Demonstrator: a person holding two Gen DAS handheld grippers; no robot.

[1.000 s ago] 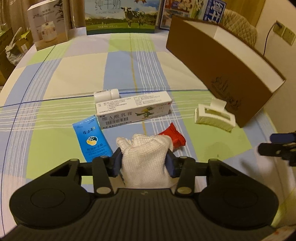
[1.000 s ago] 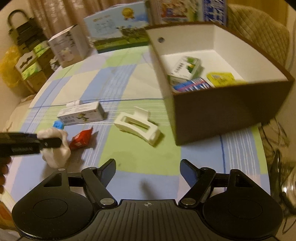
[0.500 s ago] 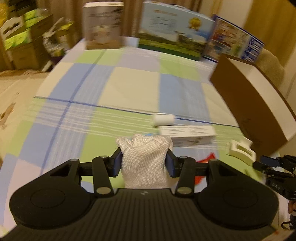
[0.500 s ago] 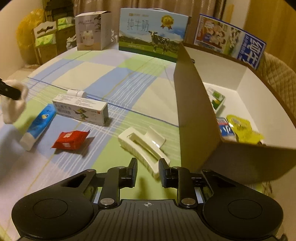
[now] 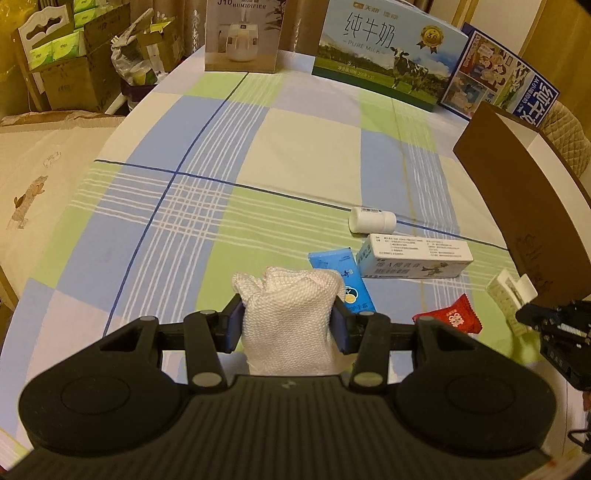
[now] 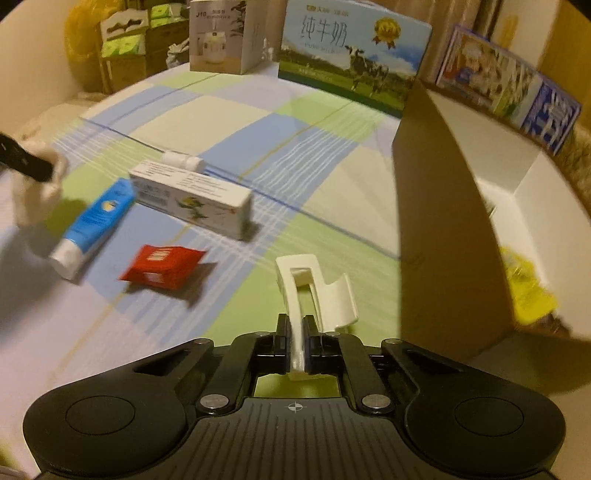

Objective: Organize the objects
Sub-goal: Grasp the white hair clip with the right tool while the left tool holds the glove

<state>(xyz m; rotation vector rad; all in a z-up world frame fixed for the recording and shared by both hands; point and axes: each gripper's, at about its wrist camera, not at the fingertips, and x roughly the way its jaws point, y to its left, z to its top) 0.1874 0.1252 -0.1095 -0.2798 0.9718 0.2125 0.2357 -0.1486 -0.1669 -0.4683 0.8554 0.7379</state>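
Note:
My left gripper (image 5: 286, 325) is shut on a white knitted cloth (image 5: 290, 317), held above the checked tablecloth. My right gripper (image 6: 294, 334) is shut on one arm of the white hair claw clip (image 6: 314, 291), just left of the brown box (image 6: 443, 236). On the cloth lie a blue tube (image 6: 92, 229), a red sachet (image 6: 162, 267), a white medicine carton (image 6: 195, 199) and a small white bottle (image 6: 183, 161). The same items show in the left wrist view: tube (image 5: 341, 278), sachet (image 5: 452, 317), carton (image 5: 417, 258), bottle (image 5: 371, 220), clip (image 5: 511, 293).
The brown box (image 5: 535, 221) with a white inside holds a yellow packet (image 6: 528, 291). A milk carton box (image 5: 388, 55), a humidifier box (image 5: 242, 35) and a printed box (image 5: 506, 88) stand along the far table edge. Cardboard boxes (image 5: 66, 62) are stacked beyond the left edge.
My right gripper went from open to shut, closing on the hair clip as it moved in on it. My left gripper carried the cloth away to the left of the items.

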